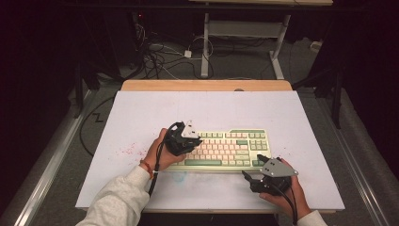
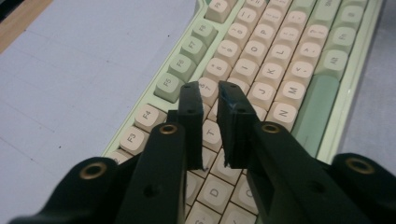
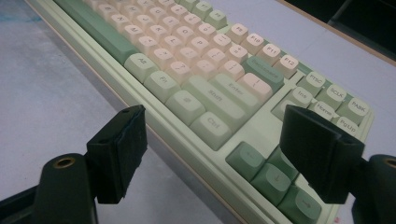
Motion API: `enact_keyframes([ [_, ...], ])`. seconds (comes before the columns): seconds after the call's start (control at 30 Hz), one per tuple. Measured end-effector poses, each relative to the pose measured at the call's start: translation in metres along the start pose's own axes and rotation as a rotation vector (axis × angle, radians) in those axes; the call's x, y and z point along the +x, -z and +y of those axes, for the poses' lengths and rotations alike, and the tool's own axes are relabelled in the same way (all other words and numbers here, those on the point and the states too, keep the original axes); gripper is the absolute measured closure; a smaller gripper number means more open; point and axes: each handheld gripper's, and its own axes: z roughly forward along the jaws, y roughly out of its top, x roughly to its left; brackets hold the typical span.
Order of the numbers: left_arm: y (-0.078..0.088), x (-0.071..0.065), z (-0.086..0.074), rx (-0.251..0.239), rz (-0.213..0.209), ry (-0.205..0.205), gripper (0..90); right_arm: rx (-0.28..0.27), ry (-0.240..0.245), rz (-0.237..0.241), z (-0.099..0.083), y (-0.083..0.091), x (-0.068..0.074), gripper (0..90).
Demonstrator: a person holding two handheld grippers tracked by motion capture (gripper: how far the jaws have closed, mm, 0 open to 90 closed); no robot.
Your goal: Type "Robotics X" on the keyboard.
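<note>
2 tools at a green and cream keyboard [image 1: 226, 148] on the white bench [image 1: 141, 113].

The left tool [image 2: 210, 95] hovered over the keyboard's letter keys near its left end, jaws a narrow gap apart with nothing between them. The right tool [image 3: 212, 135] sat at the keyboard's near right corner, jaws wide apart and empty, 1 toward the bench, 1 above the arrow keys [image 3: 266, 175].

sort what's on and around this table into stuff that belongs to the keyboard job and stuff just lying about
In the job:
- keyboard
- left claw, jaws slightly apart over the letter keys
- right claw, open by the keyboard's arrow-key corner

Just lying about:
- white mat, pink specks
- cables on the floor
- table legs behind
</note>
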Motion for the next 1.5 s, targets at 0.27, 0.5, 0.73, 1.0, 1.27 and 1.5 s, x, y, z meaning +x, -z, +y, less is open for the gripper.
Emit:
enact_keyframes([
  [0.27,0.012,-0.004,-0.004,-0.072,0.051,0.004,54.7,0.003,0.0,0.001,0.0,-0.001,0.001,23.7],
  [0.5,0.021,-0.007,-0.008,-0.103,0.117,0.01,31.6,-0.001,0.002,-0.004,0.0,0.0,0.0,23.7],
  [0.73,0.028,-0.01,-0.016,-0.142,0.143,-0.002,21.3,0.002,0.0,-0.007,0.0,0.0,-0.001,23.7],
  [1.0,0.039,-0.015,-0.03,-0.166,0.177,-0.031,19.9,0.001,0.001,0.0,0.0,0.0,-0.001,23.7],
  [1.27,0.044,-0.019,-0.043,-0.164,0.204,-0.034,19.8,0.002,0.0,0.003,0.001,0.0,0.0,23.7],
  [1.5,0.051,-0.024,-0.054,-0.151,0.204,-0.029,19.4,0.001,-0.007,-0.011,0.002,0.0,-0.001,23.7],
])
